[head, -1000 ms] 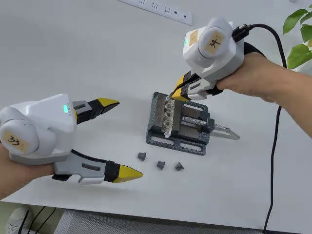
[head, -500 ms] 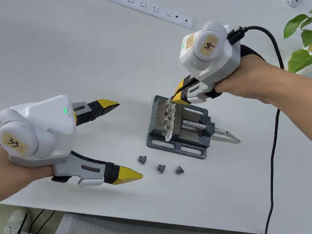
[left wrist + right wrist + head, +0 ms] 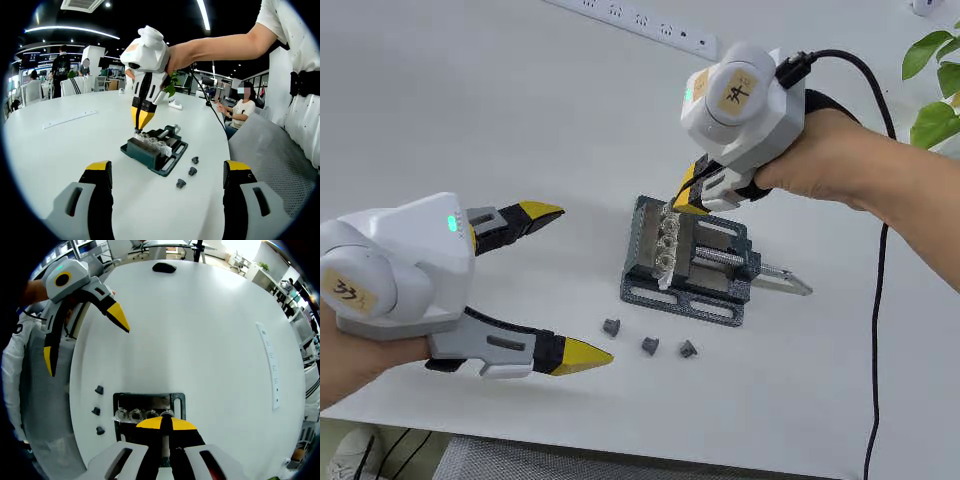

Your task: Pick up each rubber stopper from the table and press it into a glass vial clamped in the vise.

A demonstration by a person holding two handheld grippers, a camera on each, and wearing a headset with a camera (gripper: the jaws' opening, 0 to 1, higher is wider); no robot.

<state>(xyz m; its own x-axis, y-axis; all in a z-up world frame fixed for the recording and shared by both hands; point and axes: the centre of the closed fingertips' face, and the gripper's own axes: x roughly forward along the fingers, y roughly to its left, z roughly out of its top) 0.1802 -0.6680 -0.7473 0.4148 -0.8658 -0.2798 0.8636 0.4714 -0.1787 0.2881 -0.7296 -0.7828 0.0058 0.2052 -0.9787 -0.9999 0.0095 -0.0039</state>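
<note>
A dark vise (image 3: 705, 285) on the white table clamps a row of glass vials (image 3: 666, 246). My right gripper (image 3: 681, 206) hangs tip-down over the far end of that row, jaws shut. From the left gripper view, a small dark rubber stopper (image 3: 136, 131) shows at the right gripper's tips (image 3: 141, 119), just over the end vial (image 3: 145, 136). Three grey stoppers (image 3: 611, 326) (image 3: 649, 344) (image 3: 687, 348) lie in front of the vise. My left gripper (image 3: 568, 283) is held open and empty, left of the vise. The right gripper view shows its own yellow tips (image 3: 162, 423) over the vials (image 3: 135, 415).
A white power strip (image 3: 650, 28) lies at the table's far side, and plant leaves (image 3: 932, 60) show at the right. The vise's screw handle (image 3: 782, 281) sticks out to the right. A black cable (image 3: 876, 320) trails off my right gripper. The table's front edge (image 3: 650, 452) runs close by.
My right gripper has shifted a little to the left, its tips still over the far end of the vial row. The left gripper and the loose stoppers have stayed where they were.
</note>
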